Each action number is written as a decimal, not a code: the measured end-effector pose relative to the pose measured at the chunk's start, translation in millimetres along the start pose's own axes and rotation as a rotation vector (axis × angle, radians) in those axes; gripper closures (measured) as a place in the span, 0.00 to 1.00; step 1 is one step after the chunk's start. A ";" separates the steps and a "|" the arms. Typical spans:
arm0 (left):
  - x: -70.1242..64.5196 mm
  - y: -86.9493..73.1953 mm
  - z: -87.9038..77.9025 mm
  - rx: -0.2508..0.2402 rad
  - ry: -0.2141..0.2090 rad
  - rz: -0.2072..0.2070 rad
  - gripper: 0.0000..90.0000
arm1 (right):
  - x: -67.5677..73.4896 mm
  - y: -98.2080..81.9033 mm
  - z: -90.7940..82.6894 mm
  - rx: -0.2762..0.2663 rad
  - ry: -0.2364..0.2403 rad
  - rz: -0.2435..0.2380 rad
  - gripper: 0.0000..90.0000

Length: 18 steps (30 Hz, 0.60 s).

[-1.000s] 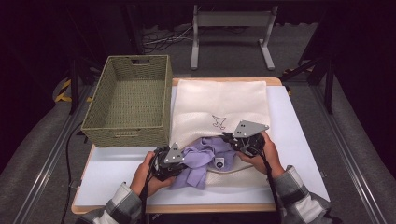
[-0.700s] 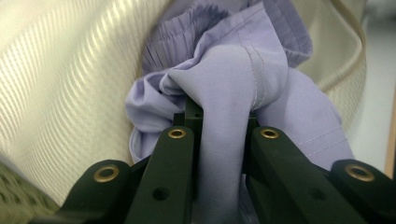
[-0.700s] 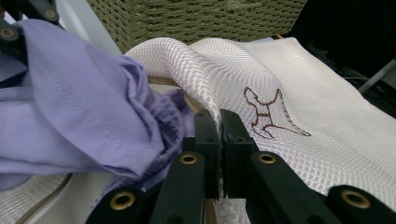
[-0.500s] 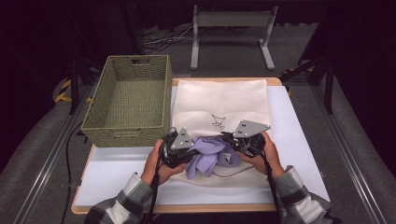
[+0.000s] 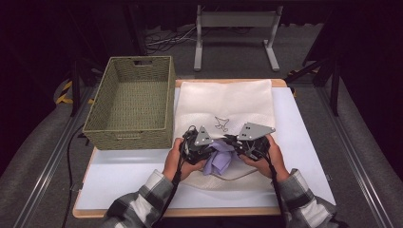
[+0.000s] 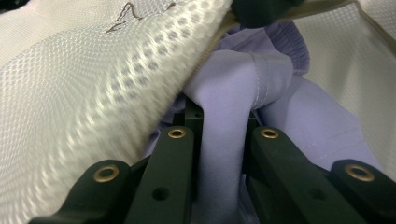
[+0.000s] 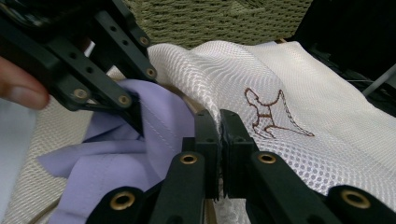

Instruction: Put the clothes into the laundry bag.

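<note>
With my left gripper (image 5: 212, 147) I have the jaws clamped on a fold of the lilac garment (image 6: 233, 112), which runs ahead of them under the lip of the white mesh bag (image 5: 223, 102), while my right gripper (image 7: 219, 140), facing it closely, has its jaws pinched together on that bag's edge.

A table (image 5: 304, 156) with a white top and a wooden edge carries a woven olive-green basket (image 5: 130, 107) at its left back corner and, just beside it to the right, a cream mesh laundry bag (image 5: 228, 102) lying flat toward the far edge, with a small brown embroidered figure.
</note>
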State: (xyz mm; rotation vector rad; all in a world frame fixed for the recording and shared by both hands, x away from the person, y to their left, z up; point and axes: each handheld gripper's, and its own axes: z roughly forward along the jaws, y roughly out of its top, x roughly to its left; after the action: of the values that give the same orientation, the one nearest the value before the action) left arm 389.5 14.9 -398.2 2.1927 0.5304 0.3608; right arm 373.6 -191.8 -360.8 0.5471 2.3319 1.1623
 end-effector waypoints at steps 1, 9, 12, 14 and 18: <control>0.7 -0.1 2.5 -0.001 0.002 -0.006 0.93 | 0.0 0.0 -0.2 -0.002 0.002 0.001 0.97; 1.5 -0.1 17.8 -0.006 0.082 0.000 0.93 | 1.2 0.3 -0.1 -0.001 0.009 0.002 0.97; 0.8 -2.5 22.6 0.024 0.102 0.020 0.93 | 1.0 -0.1 -0.6 -0.006 0.014 0.011 0.97; 1.9 -4.9 25.7 0.037 0.098 0.010 0.93 | 1.4 -0.9 -1.7 -0.006 0.016 0.012 0.97; 2.9 -10.1 31.6 0.063 0.094 0.002 0.92 | 3.1 -3.7 -3.6 -0.001 0.018 0.012 0.97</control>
State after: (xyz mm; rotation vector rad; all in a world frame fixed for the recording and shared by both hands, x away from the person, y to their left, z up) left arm 403.0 1.0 -425.3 2.2451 0.5979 0.4564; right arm 368.5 -194.5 -362.6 0.5525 2.3463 1.1786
